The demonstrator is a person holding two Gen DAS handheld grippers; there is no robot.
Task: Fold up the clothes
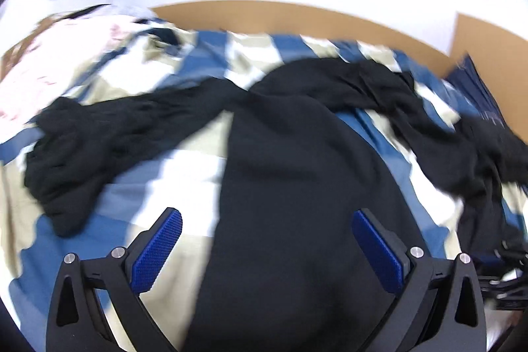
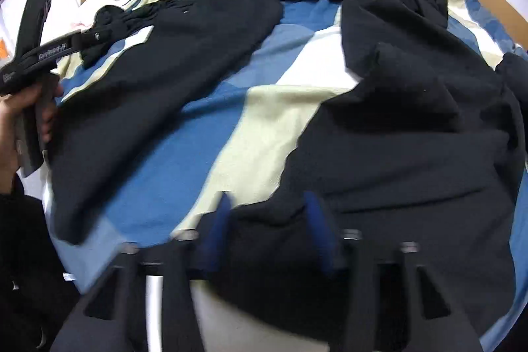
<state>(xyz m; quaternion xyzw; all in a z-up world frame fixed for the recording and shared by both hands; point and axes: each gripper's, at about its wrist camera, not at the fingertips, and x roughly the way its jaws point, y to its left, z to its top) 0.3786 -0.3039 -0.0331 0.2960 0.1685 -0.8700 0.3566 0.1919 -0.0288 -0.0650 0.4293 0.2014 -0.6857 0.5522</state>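
Observation:
A black long-sleeved garment [image 1: 297, 160] lies spread over a blue, beige and white patterned quilt [image 1: 184, 180]; one sleeve [image 1: 99, 134] trails off to the left. My left gripper [image 1: 267, 220] hovers over the garment's body with its blue pads [image 1: 158, 249] wide apart, gripping nothing. In the right wrist view the garment lies in two dark masses, left [image 2: 171, 65] and right [image 2: 412, 147]. My right gripper [image 2: 269, 213] is blurred and stands open. A fold of the black cloth lies between its pads [image 2: 318, 223], which do not press on it.
A person's hand [image 2: 19, 114] holds the left gripper's handle at the left edge of the right wrist view. A pile of pink and white clothes [image 1: 66, 55] lies far left on the bed. A wooden bed frame [image 1: 297, 10] runs behind, and a dark blue item [image 1: 475, 88] sits at the right.

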